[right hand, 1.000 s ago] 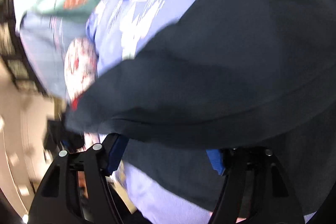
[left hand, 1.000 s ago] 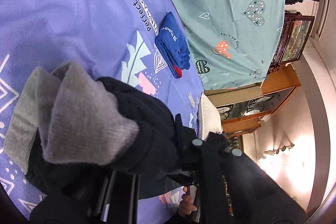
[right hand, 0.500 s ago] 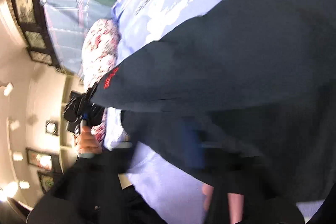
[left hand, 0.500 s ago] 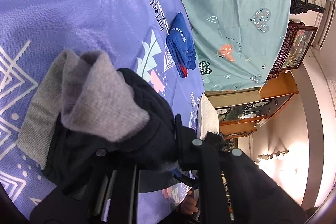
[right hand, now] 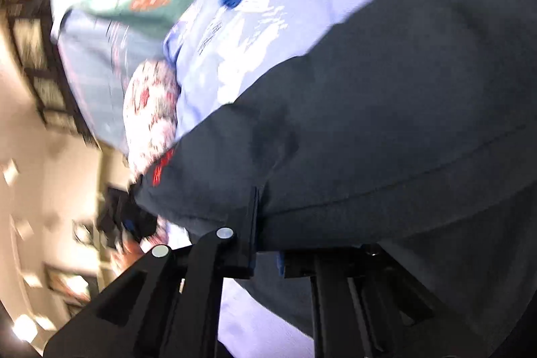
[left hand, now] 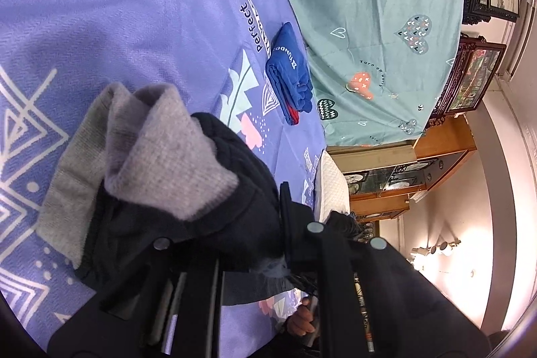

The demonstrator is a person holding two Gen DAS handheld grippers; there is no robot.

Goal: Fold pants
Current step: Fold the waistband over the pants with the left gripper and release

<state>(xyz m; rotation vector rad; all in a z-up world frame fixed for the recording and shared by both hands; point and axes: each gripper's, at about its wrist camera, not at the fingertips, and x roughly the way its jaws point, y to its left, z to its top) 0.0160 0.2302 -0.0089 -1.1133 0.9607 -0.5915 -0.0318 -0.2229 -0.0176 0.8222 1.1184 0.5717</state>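
On purple bedsheet (left hand: pixel 134 5), thick dark pants (left hand: pixel 241 176) (apparently grey-lined).

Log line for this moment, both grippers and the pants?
left gripper: shut on pants | right gripper: shut on pants | blue garment: folded, apart on bedspread

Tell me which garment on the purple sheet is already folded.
The small blue garment with white lettering, lying as a neat bundle beside the green heart-print cover. The dark pants with grey lining are bunched loosely in the left gripper.
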